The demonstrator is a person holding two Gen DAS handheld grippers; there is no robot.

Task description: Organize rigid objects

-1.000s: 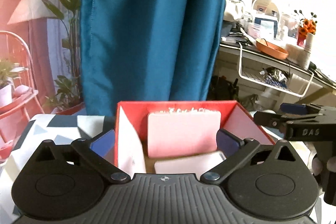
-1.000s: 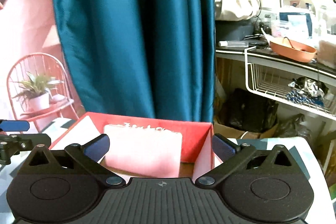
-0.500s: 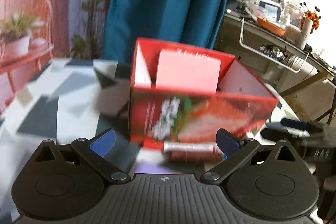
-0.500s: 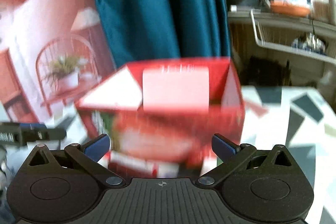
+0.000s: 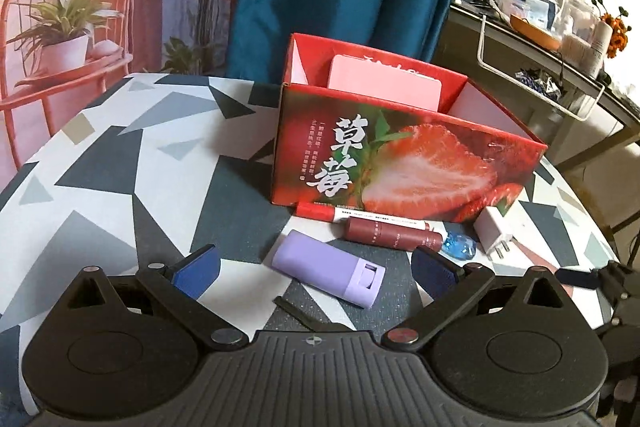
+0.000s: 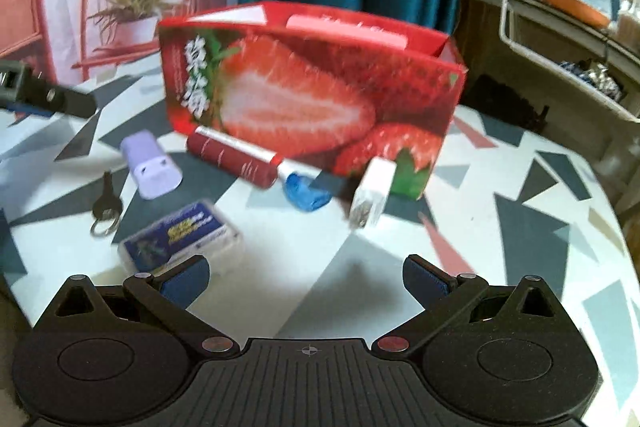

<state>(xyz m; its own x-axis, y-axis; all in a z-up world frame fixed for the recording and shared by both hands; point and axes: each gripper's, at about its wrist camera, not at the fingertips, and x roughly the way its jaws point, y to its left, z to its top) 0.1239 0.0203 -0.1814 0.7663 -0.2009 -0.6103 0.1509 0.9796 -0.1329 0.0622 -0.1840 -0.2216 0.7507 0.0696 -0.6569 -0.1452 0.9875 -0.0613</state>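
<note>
Your red strawberry-printed cardboard box (image 5: 404,163) stands open-topped on the desk (image 5: 120,163) with its grey, white and navy triangle pattern. A flat pink rectangular card (image 5: 384,87) leans upright against its far wall; the rest of the inside is hidden. Just in front lie a dark red cylindrical tube (image 5: 394,233), a lilac plastic case (image 5: 328,269), a blue faceted gem (image 5: 459,245) and a white plug adapter (image 5: 494,229). Your left gripper (image 5: 316,267) and right gripper (image 6: 306,277) both have their fingers spread wide, holding nothing.
</note>
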